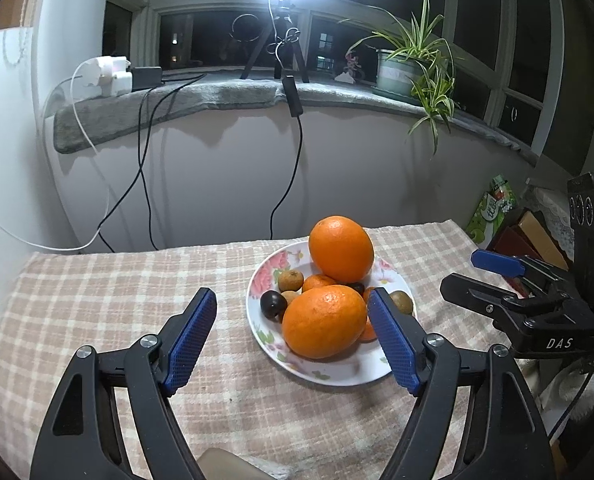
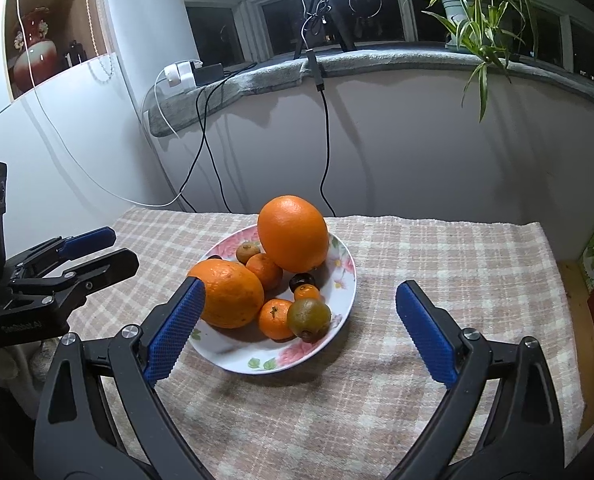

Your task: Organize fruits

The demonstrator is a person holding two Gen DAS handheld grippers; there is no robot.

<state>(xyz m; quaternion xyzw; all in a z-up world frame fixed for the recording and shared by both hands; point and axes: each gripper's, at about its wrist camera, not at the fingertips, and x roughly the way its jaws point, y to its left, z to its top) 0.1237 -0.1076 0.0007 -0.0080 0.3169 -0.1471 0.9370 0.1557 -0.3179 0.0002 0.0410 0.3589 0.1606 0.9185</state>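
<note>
One floral plate point(image 2: 347, 276) sits on the checked tablecloth point(image 2: 437, 264), toward the far edge of the table. On it I count two large oranges: the far orange point(image 2: 293, 234) stands on end, its long axis nearly upright and leaning slightly left in my right view; the near orange point(image 2: 229, 294) lies with its long axis about level, running across the plate. Three small mandarins point(image 2: 275, 318) are visible between and in front of them, plus two dark round fruits point(image 2: 301, 280), one brownish-green fruit point(image 2: 309, 318) and one small tan fruit point(image 2: 248, 251); more may be hidden.

My left gripper point(image 1: 293, 332) holds its jaws wide and empty, in front of the plate, the near orange seen between the blue pads without contact. My right gripper point(image 2: 297, 328) also stands wide and empty, its left pad point(image 2: 177, 332) overlapping the near orange in view; contact there I cannot tell.
</note>
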